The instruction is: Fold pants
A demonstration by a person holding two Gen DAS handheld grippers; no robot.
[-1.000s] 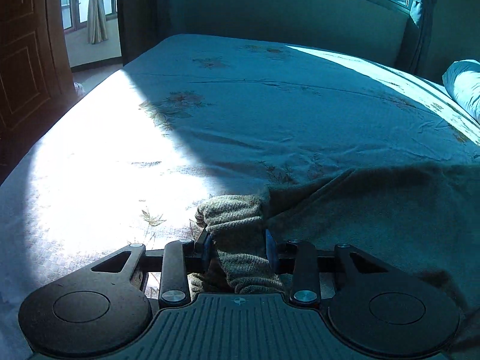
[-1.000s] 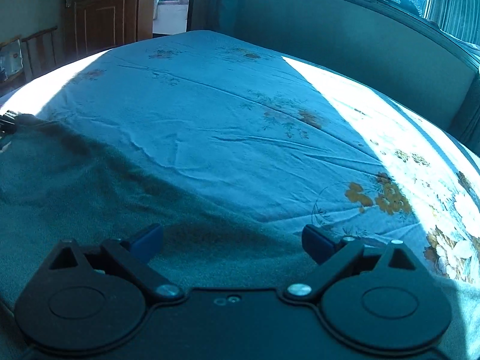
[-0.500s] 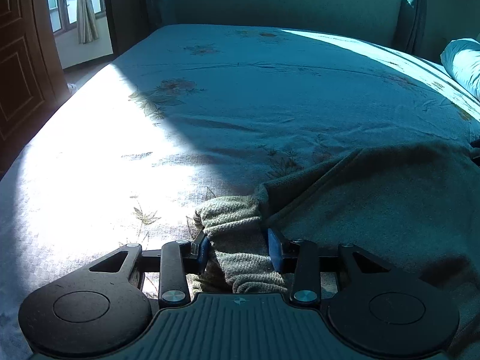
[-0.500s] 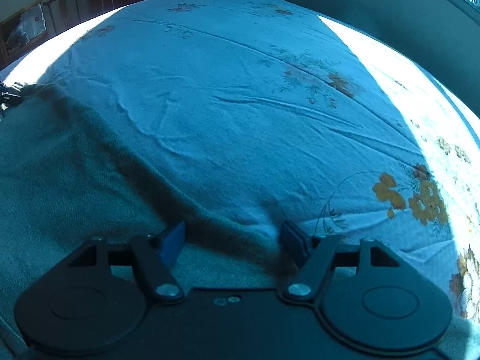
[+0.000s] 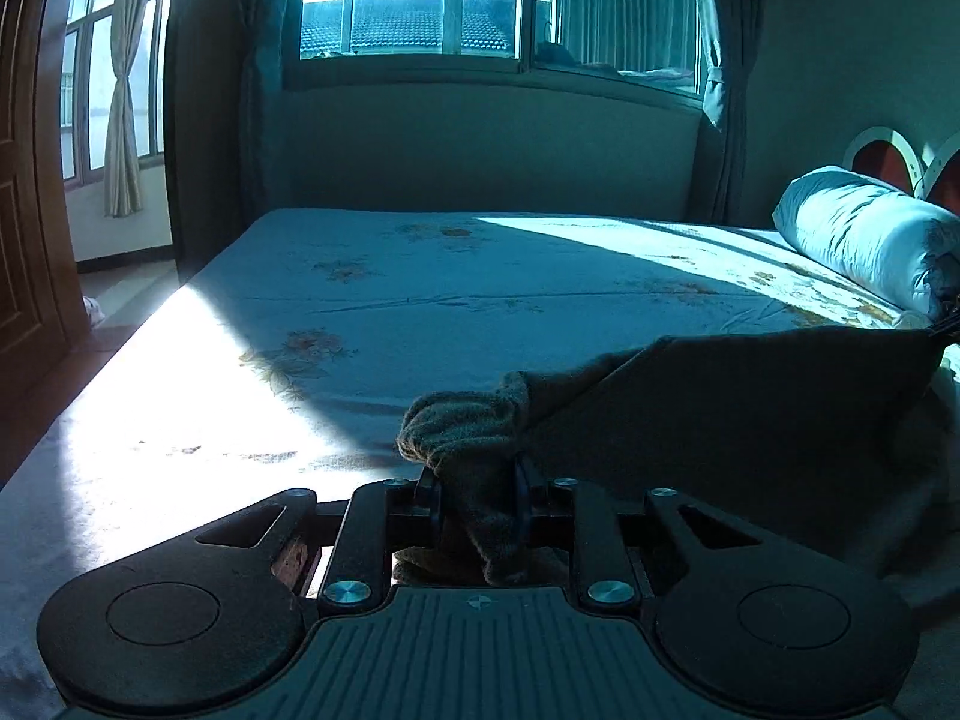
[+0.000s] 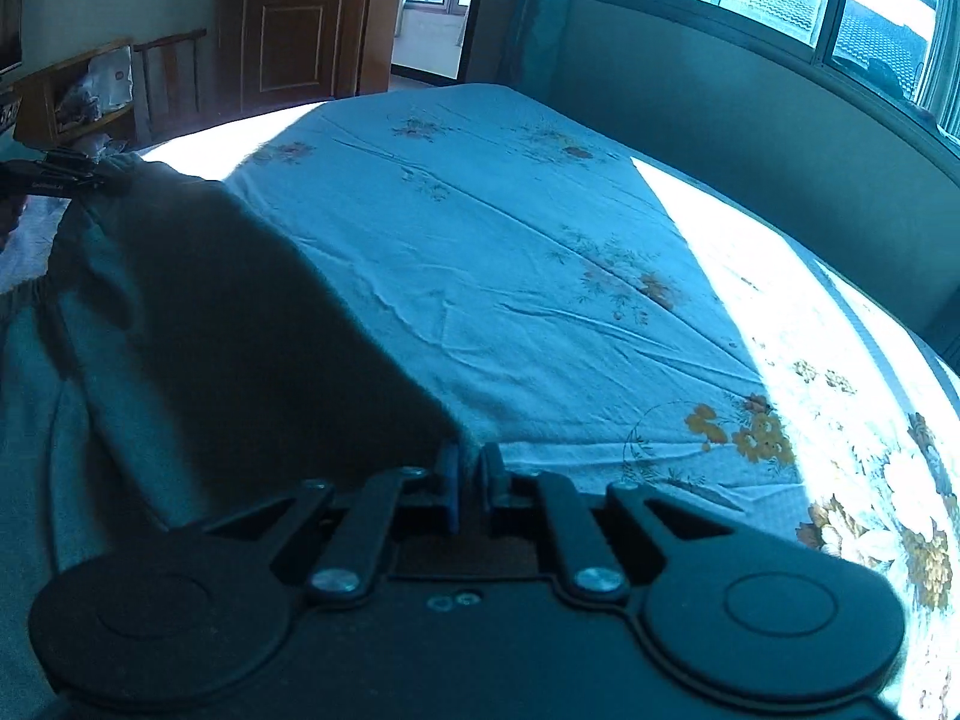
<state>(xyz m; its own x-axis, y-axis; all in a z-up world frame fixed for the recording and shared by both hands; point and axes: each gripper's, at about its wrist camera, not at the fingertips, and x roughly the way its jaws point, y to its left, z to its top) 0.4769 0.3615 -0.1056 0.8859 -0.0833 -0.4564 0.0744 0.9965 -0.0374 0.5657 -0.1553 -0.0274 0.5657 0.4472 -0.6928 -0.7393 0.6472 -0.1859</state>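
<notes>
The dark knitted pants point(image 5: 750, 420) hang stretched between my two grippers above the bed. My left gripper point(image 5: 477, 480) is shut on a bunched ribbed end of the pants point(image 5: 462, 426). My right gripper point(image 6: 468, 468) is shut on the other corner of the pants point(image 6: 240, 330), with the cloth edge pinched between its blue pads. In the right wrist view the left gripper point(image 6: 54, 177) shows at the far left, holding the far corner. In the left wrist view the right gripper's tip point(image 5: 945, 327) shows at the far right edge.
The bed point(image 5: 420, 312) has a light blue floral sheet, part sunlit. A rolled pillow point(image 5: 864, 234) lies at the headboard. Windows and a low wall run along the far side. A wooden door point(image 6: 288, 24) and a shelf point(image 6: 78, 96) stand beyond the foot.
My right gripper has closed from wide open onto the pants' edge. Both grippers have lifted, raising the pants off the sheet and pulling them taut.
</notes>
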